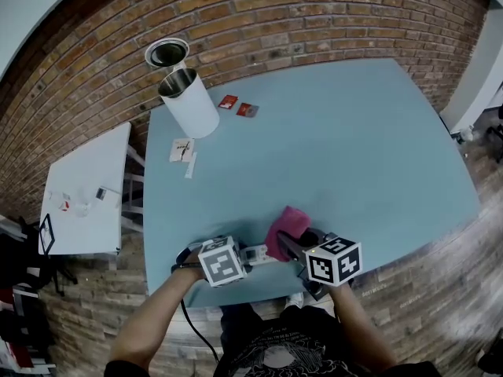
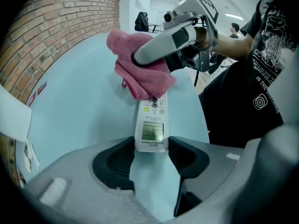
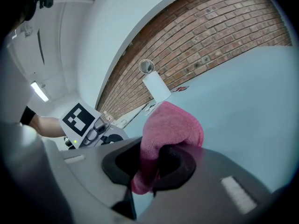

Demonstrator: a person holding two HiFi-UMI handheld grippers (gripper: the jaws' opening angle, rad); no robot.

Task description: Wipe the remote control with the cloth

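Your left gripper (image 2: pixel 150 149) clamps the remote (image 2: pixel 151 124) by its near end. The long axis runs straight away from those jaws, under the cloth (image 2: pixel 140 71), which your right gripper (image 3: pixel 152 166) pinches over the far end.

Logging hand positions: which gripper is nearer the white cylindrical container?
Left. The left gripper, gripping the remote control, sits nearly straight in front of the white container; the right gripper, clamping the cloth, is farther right.
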